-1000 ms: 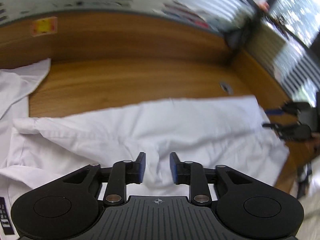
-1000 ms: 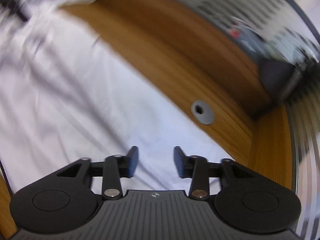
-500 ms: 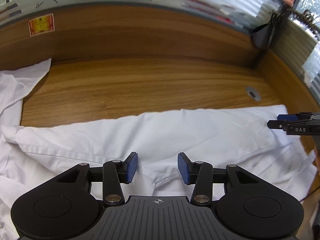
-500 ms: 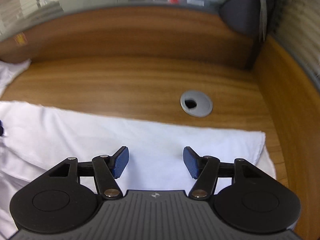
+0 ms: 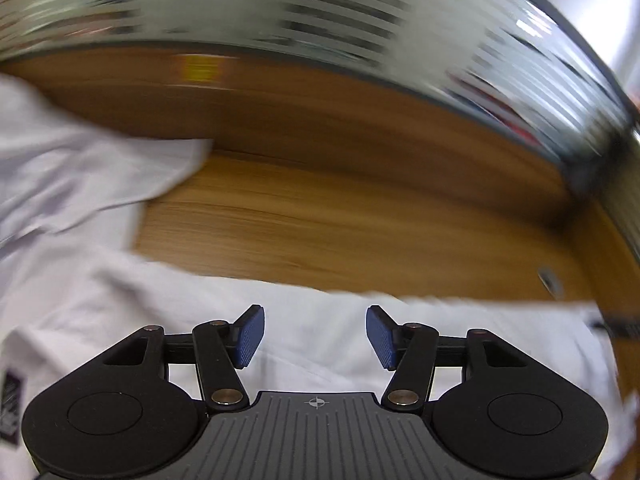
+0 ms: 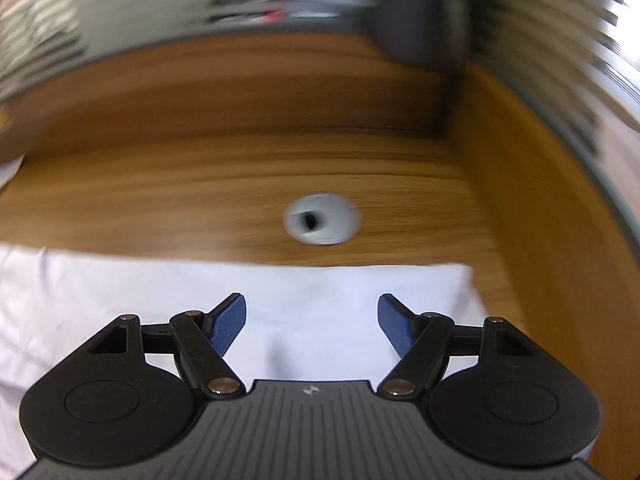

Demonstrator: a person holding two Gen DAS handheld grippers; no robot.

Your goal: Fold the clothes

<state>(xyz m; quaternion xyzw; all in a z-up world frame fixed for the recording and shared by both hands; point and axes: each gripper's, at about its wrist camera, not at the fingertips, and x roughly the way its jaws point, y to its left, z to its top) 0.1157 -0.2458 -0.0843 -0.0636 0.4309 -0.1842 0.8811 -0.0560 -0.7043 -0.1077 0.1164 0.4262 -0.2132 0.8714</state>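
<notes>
1. The left hand-held gripper [image 5: 315,336] now stands wide open with nothing between its blue pads; a second ago the same pads sat close together low over the cloth, and half a second ago they were part-way apart. It has let go, or at least opened clear of the fabric.

2. The right hand-held gripper [image 6: 312,330] is likewise spread wide and empty, wider than a second ago, with white cloth lying flat beneath the gap.

3. The white garment [image 5: 328,332] lies on the bench [image 5: 360,220] as a long band across the lower half of the left wrist view, its far edge running fairly straight from lower left to the right border. More white cloth [image 5: 80,176] is bunched at the upper left of that frame; whether it is the same garment I cannot tell.

4. In the right wrist view the garment's end [image 6: 400,292] shows a squared corner at the lower right, just short of the grey cable grommet [image 6: 322,219] in the bench.

5. Both views are smeared, so both tools are moving; half a second ago they were sharp.

6. My judgement: a fold has just been laid down and released, and the straight far edge suggests it landed evenly. How many folds remain cannot be settled from here.
</notes>
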